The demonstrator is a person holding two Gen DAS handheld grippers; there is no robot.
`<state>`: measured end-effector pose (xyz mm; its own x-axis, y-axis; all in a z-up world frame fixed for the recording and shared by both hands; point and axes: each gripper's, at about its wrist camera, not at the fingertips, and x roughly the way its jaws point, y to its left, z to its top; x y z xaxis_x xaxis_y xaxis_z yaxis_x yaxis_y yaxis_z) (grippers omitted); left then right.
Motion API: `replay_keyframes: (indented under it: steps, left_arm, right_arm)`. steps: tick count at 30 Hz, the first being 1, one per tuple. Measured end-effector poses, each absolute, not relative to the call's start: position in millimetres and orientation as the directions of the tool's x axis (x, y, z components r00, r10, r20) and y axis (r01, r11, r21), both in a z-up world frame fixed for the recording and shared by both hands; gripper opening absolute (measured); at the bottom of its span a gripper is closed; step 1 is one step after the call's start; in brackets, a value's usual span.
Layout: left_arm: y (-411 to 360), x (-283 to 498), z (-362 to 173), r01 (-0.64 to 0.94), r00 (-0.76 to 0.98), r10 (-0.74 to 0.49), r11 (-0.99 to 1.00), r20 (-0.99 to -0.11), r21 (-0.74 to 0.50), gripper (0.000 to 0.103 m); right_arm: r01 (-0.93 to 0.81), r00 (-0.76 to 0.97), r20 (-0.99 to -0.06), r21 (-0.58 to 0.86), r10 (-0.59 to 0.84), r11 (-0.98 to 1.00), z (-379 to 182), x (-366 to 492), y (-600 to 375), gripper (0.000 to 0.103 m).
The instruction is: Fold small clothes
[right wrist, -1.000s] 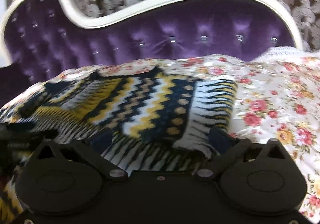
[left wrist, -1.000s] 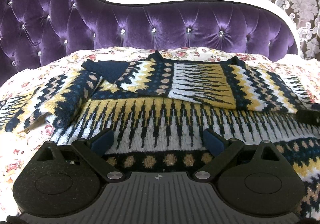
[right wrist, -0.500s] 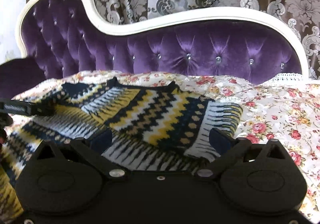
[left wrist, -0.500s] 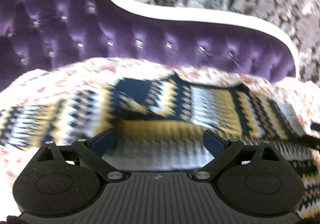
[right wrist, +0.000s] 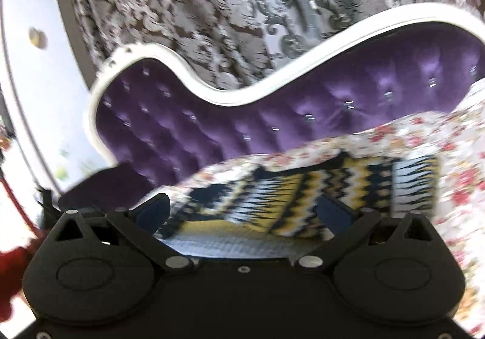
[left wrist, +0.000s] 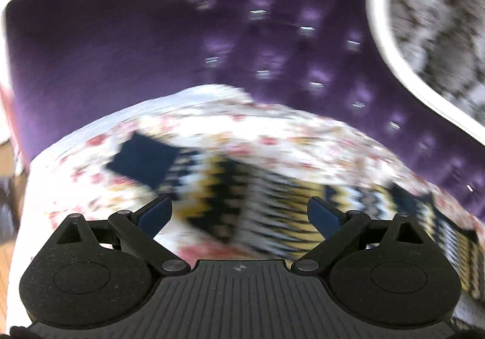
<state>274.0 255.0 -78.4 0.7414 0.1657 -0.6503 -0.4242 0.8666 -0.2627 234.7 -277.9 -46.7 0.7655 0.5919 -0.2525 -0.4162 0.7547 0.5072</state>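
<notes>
- Two wrist views, both blurred, look across a bed with a floral bedspread (left wrist: 272,126) toward a tufted purple headboard (right wrist: 348,96) edged in white.
- No brand name, label or readable writing shows in either view; the only mark is a small crosshair symbol on the body of the left gripper.
- Left gripper (left wrist: 239,211): its jaws stand wide apart with nothing between them, and its blue fingertips (left wrist: 157,211) show at 8 o'clock and 4 o'clock of the view's centre.
- Right gripper (right wrist: 242,213): its jaws are likewise spread wide and hold nothing.
- Knitted sweater (right wrist: 318,196), patterned in navy, yellow and white zigzags and stripes, lies on the bedspread just beyond both grippers; in the left view it runs from the centre toward 4 o'clock.
- Navy cuff (left wrist: 142,160) of the sweater lies flat on the bedspread at about 9 o'clock from the left view's centre.
- Damask curtain (right wrist: 242,5) in grey and brown hangs behind the headboard, filling the right view around 12 o'clock.
- Red fabric (right wrist: 12,272) shows at the right view's 8 o'clock edge; what it is cannot be told.
</notes>
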Motion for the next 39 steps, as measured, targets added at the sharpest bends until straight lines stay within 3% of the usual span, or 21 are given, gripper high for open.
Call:
replay_keyframes:
  steps: [5, 12, 15, 17, 18, 19, 21, 31, 39]
  left_arm:
    - [292, 273, -98, -0.491, 0.72, 0.163, 0.807, -0.675, -0.329, 0.097]
    - [301, 291, -102, -0.447, 0.764, 0.128, 0.812, -0.632, -0.375, 0.092]
    - [300, 299, -102, -0.421, 0.775, 0.106, 0.821, -0.623, -0.385, 0.072]
    - [300, 303, -105, -0.423, 0.776, 0.101, 0.816, -0.622, -0.395, 0.034]
    - [301, 305, -106, -0.444, 0.767, 0.114, 0.805, -0.631, -0.395, 0.024]
    - [302, 305, -107, -0.463, 0.763, 0.125, 0.79, -0.635, -0.402, 0.005]
    - [305, 304, -108, -0.461, 0.775, 0.111, 0.773, -0.622, -0.437, 0.004]
    - [303, 296, -35, -0.517, 0.791, 0.364, 0.828, -0.492, -0.217, 0.004]
    - [262, 305, 31, -0.424, 0.858, 0.338, 0.891, -0.387, -0.163, 0.004]
  right_arm:
    - [-0.467, 0.737, -0.245, 0.489, 0.63, 0.737, -47, 229, -261, 0.103]
    - [-0.496, 0.701, -0.287, 0.463, 0.653, 0.735, -58, 224, -242, 0.103]
    - [-0.498, 0.691, -0.303, 0.458, 0.656, 0.736, -62, 223, -237, 0.103]
    - [-0.499, 0.688, -0.313, 0.451, 0.655, 0.739, -63, 224, -234, 0.103]
    - [-0.5, 0.687, -0.315, 0.449, 0.655, 0.741, -64, 223, -233, 0.103]
    - [-0.5, 0.686, -0.319, 0.448, 0.654, 0.742, -65, 223, -232, 0.103]
    - [-0.499, 0.684, -0.327, 0.443, 0.652, 0.745, -66, 222, -231, 0.103]
    - [-0.484, 0.687, -0.323, 0.464, 0.651, 0.742, -65, 222, -233, 0.103]
    - [-0.455, 0.693, -0.339, 0.479, 0.636, 0.751, -65, 226, -237, 0.103]
